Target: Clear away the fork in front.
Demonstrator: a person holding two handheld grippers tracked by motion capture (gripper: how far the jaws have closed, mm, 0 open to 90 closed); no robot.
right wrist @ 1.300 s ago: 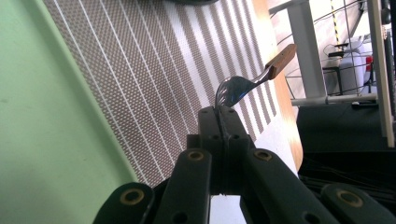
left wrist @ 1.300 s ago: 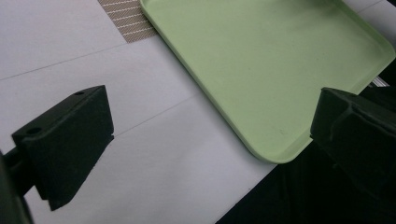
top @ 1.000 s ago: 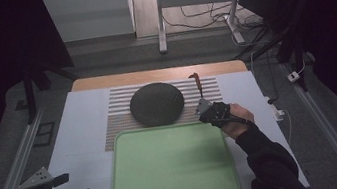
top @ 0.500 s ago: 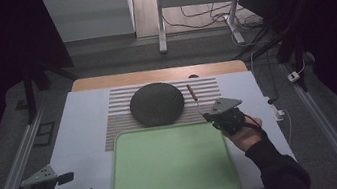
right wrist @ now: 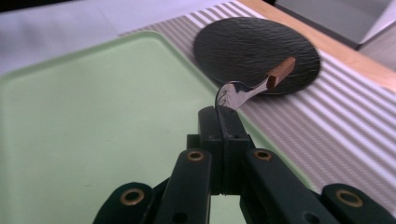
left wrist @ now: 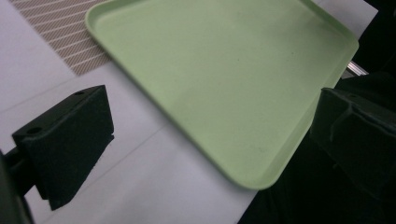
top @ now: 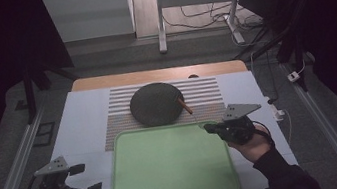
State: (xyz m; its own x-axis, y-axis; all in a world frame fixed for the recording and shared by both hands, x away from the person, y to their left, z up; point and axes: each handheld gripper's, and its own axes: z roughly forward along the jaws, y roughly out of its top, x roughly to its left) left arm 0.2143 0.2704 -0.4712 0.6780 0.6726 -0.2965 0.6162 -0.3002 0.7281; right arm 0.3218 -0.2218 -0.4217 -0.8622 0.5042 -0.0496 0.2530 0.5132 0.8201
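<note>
My right gripper point(top: 210, 127) is shut on the bowl of a metal spoon point(right wrist: 233, 95) with a brown wooden handle. It hovers over the far right corner of the green tray point(top: 168, 175). The spoon point(top: 186, 107) points away from me, and its handle reaches over the near right rim of the round black plate point(top: 155, 104). My left gripper point(top: 87, 178) is open and holds nothing, just left of the tray's near left corner. In the left gripper view its jaws stand wide apart, with the tray point(left wrist: 224, 70) ahead between them.
The plate sits on a striped mat point(top: 207, 94) laid on a white table cover point(top: 80, 123). A wooden table edge point(top: 153, 75) runs along the back. Metal rails point(top: 15, 168) flank the table. The near table edge point(left wrist: 243, 205) drops off beside the tray.
The right gripper has carried the spoon from the right of the plate back toward me, to the tray's far right corner. The left gripper has shifted slightly right, toward the tray.
</note>
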